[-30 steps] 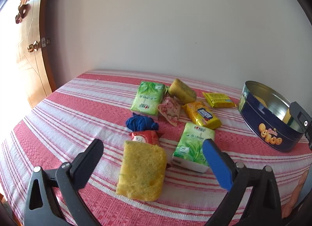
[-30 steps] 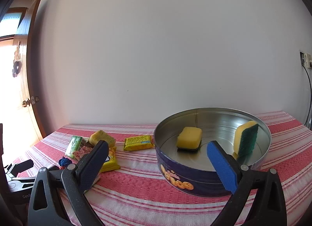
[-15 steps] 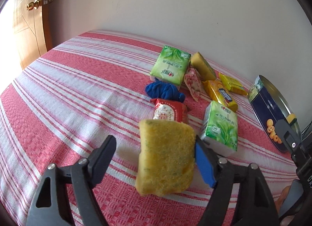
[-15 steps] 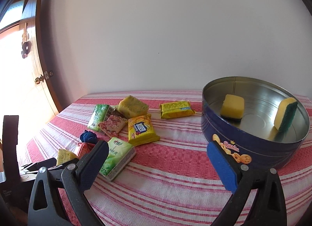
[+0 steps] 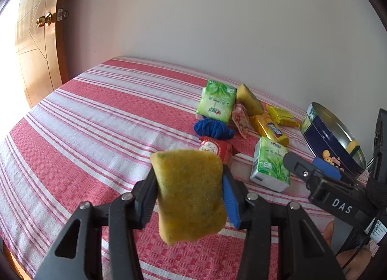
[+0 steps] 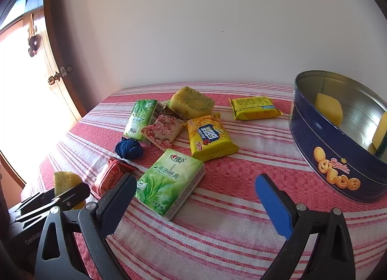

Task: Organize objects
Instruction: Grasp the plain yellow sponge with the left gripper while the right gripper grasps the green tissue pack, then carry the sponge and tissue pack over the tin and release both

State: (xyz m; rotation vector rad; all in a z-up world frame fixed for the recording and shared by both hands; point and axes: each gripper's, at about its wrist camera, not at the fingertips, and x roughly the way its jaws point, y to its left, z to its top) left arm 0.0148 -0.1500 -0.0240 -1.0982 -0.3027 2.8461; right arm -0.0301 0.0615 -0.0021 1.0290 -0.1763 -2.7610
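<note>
So your left gripper (image 5: 189, 197) has just gone from wide open over the yellow sponge (image 5: 189, 195) to pinching it from both sides, and the sponge is now up off the striped tablecloth (image 5: 96, 122) instead of lying flat on it. The jaws are closing a touch more, and you can see the foam bulging a bit past the pads, so that's a real hold. To me that says the pick is done and the carry to the blue cookie tin (image 6: 333, 159) is next, since two sponges already sit in there.

Your right gripper (image 6: 193, 197) has swung away from the tin toward the pile. Its jaws are easing in slightly but stand wide with nothing between them, hovering just above the near green tissue pack (image 6: 169, 178).

Texture notes: the sponge is soft, porous, speckled with green, and squishes easily, so it probably won't slip but it'll sag. The tin is rigid, round, shiny metal inside. Everything else is crinkly stuff: a second green tissue pack (image 6: 140, 118), a yellow biscuit pack (image 6: 210, 137), a flat yellow bar (image 6: 254, 108), a pink snack packet (image 6: 163, 131), a red packet (image 6: 111, 176), plus a knotted blue cloth ball (image 6: 129, 148) and another sponge (image 6: 192, 102) at the back.
</note>
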